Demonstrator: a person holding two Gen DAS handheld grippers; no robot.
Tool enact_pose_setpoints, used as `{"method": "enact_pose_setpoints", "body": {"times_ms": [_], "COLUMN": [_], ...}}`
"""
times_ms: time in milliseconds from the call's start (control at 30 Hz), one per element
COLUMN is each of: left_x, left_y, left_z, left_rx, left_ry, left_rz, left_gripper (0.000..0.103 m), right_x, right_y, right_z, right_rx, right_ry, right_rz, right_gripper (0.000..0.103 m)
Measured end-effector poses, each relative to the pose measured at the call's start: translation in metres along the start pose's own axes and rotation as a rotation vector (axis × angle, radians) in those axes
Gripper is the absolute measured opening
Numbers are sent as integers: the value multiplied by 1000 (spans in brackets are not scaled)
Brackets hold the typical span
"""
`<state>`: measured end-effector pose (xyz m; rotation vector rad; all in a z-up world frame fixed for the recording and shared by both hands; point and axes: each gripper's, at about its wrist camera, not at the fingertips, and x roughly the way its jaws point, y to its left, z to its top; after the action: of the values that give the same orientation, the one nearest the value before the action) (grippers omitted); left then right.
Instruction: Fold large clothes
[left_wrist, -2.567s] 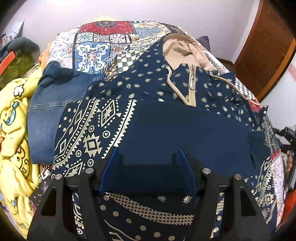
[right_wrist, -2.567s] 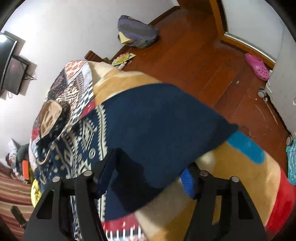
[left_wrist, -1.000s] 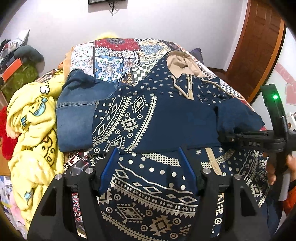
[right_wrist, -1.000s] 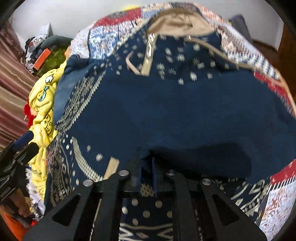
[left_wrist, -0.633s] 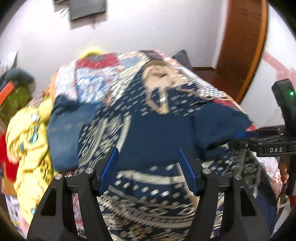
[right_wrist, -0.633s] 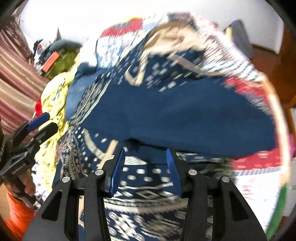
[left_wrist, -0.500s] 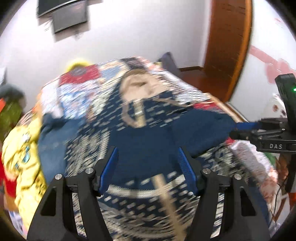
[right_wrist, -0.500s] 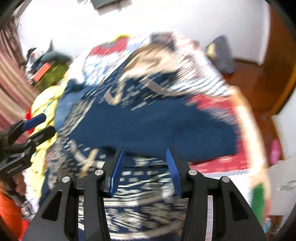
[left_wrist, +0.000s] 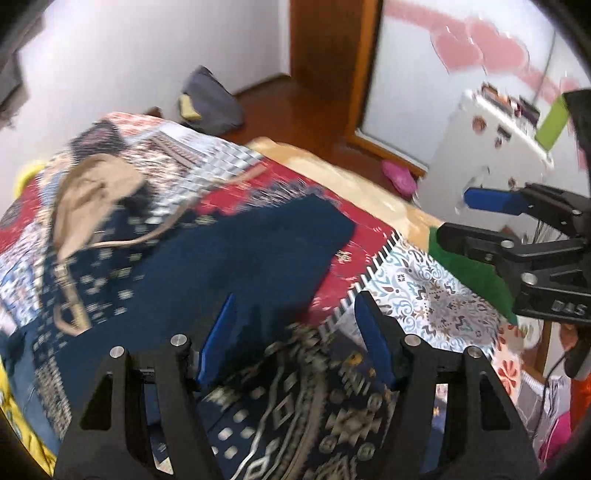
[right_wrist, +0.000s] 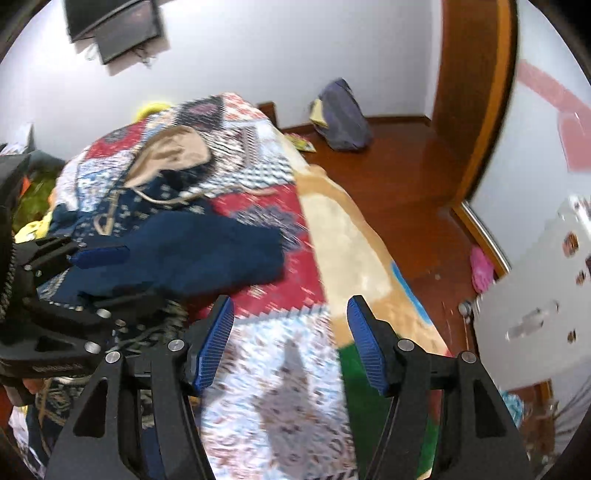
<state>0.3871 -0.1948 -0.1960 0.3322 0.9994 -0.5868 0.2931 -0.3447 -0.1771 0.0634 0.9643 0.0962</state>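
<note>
Now: navy patterned hoodie (left_wrist: 229, 258) spread on bed's patchwork quilt (left_wrist: 424, 291), plain navy sleeve folded across its front, tan hood toward far wall. Purple bag (right_wrist: 341, 114) and pink slipper (right_wrist: 480, 273) on wooden floor beyond. Nothing blocks hoodie. Your left claw (left_wrist: 295, 332) hovers over hem, jaws apart, empty. Your right claw (right_wrist: 290, 343) hovers over bare quilt beside sleeve, jaws apart, empty.

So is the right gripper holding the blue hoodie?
No, the right gripper is open over the quilt, and the hoodie lies apart.
</note>
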Motion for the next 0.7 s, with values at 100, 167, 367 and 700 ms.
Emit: {"method": "enact_pose_setpoints", "body": {"times_ms": [100, 167, 367, 700], "left_x": [35, 57, 79, 12], "left_y": [-12, -17, -10, 53], "left_z": [6, 9, 15, 24], "left_rx": [34, 48, 15, -236], "left_ry": [60, 96, 74, -92], "left_rz": [0, 10, 59, -22], "left_gripper": [65, 65, 46, 9], "right_x": [4, 6, 6, -2], "right_y": [-16, -23, -26, -4], "right_z": [-7, -9, -14, -8], "right_rx": [34, 51, 44, 5], "right_ry": [22, 31, 44, 9], "right_rz": [2, 5, 8, 28], "right_gripper": [60, 60, 60, 60]}}
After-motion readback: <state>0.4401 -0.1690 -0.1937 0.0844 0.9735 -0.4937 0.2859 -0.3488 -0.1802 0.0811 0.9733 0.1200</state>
